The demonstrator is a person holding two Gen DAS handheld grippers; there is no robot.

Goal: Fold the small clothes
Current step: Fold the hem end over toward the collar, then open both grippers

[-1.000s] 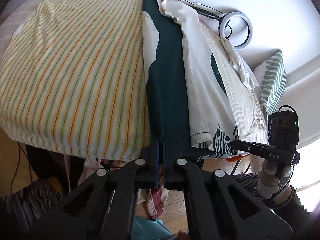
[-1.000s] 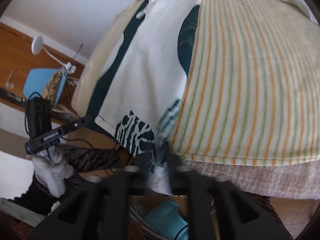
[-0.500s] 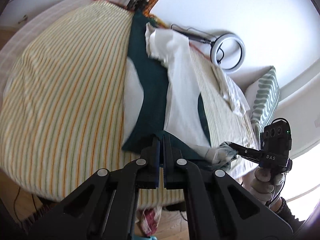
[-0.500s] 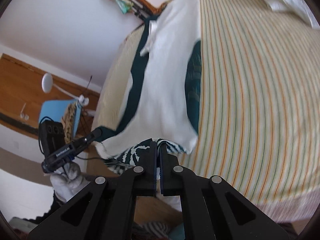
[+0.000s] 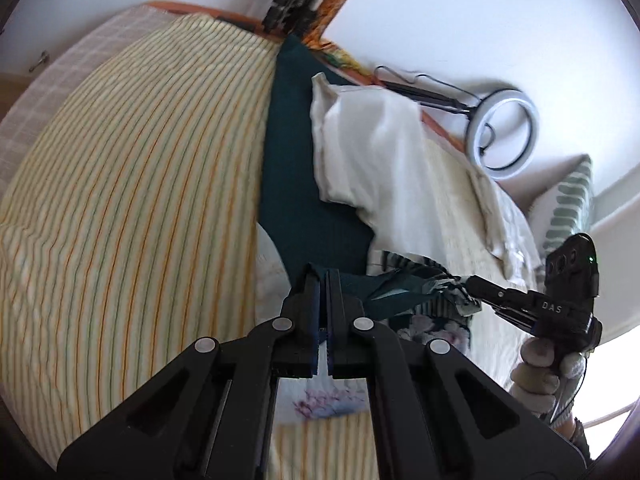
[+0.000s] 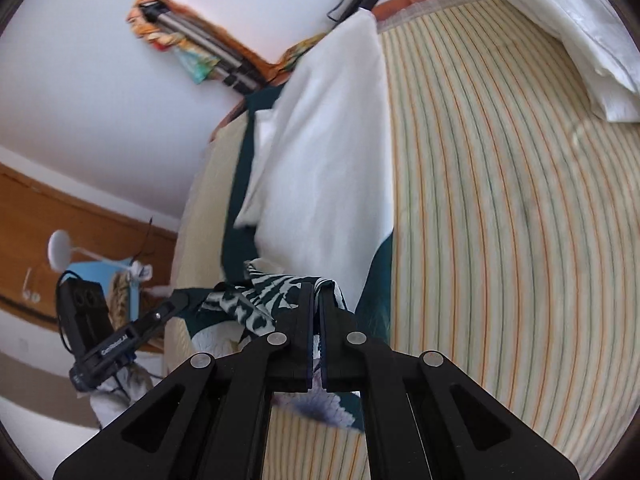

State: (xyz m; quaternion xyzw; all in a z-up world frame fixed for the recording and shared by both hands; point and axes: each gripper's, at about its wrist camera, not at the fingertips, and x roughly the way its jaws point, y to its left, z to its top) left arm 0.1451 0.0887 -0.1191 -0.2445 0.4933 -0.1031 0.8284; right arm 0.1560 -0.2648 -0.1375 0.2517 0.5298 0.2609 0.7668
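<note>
On striped bed [image 5: 120, 200], garment [image 5: 304, 184] hem pinched, lifted.

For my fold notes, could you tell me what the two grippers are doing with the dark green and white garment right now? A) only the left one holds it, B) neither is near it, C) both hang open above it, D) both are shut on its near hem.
D: the left gripper and right gripper are each clamped on the garment, its hem stretched between them above the striped bed.

The garment [image 5: 316, 184] lies on the bed [image 5: 132, 200], pillow [image 6: 592, 40] beyond.
</note>
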